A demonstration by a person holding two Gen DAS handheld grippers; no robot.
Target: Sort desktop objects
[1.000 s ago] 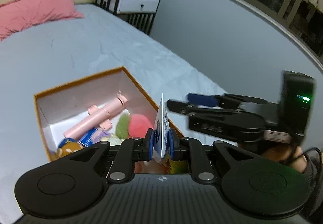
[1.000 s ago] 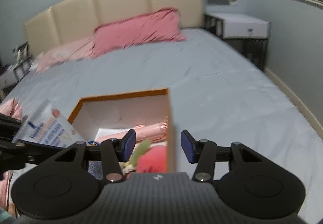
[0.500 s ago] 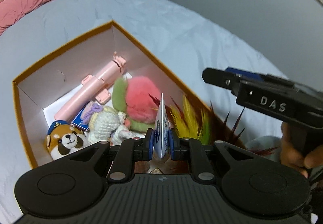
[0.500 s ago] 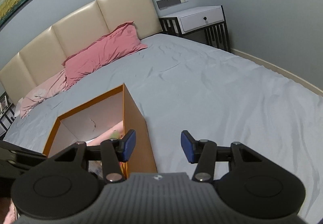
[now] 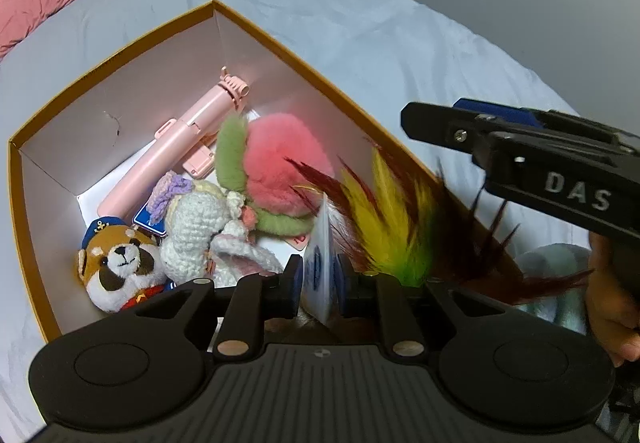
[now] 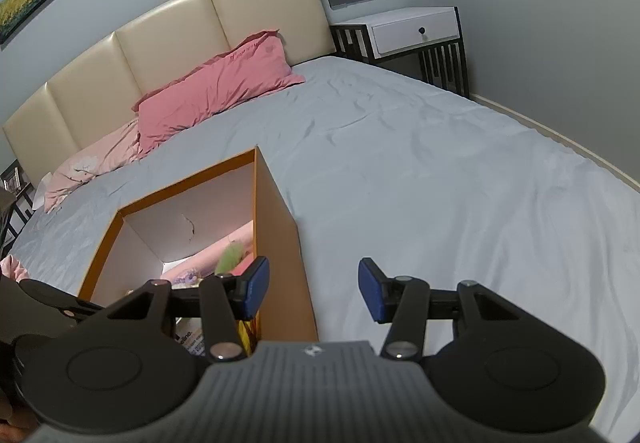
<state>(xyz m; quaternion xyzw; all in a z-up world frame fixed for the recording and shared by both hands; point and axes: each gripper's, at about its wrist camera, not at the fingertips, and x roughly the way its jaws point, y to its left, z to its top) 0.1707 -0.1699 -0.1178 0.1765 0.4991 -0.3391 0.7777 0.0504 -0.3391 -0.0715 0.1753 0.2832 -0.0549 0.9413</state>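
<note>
While your left gripper (image 5: 320,279) hung over the near end of the orange cardboard box (image 5: 120,51) on the grey-blue bed sheet (image 6: 440,171), its two blue pads were pinched on a thin white sachet with blue print (image 5: 320,267), held edge-on to the camera so that only its narrow side and a slice of the label showed. The packet looked light and flat, probably a flexible foil or paper pouch that would bend rather than break, and its smooth faces could slip if the squeeze loosened, so a grip across the flat faces near one edge, as you had it, seemed the right place to hold it. The sachet sat above the box's contents, not yet resting on them as far as could be judged. Below and beyond it lay soft, forgiving things: a red-panda plush in a blue cap (image 5: 120,263), a white crocheted doll (image 5: 196,231), a pink and green fluffy peach toy (image 5: 280,163), a pink folding selfie stick (image 5: 176,147) along the far wall, and a feather toy in yellow, green and dark red (image 5: 396,219) beside the sachet. Your right gripper (image 6: 312,291) was held just outside the box's right wall, its blue pads wide apart with nothing between them; the left view showed it from the side, with part of your hand (image 5: 608,307) beneath it.
</note>
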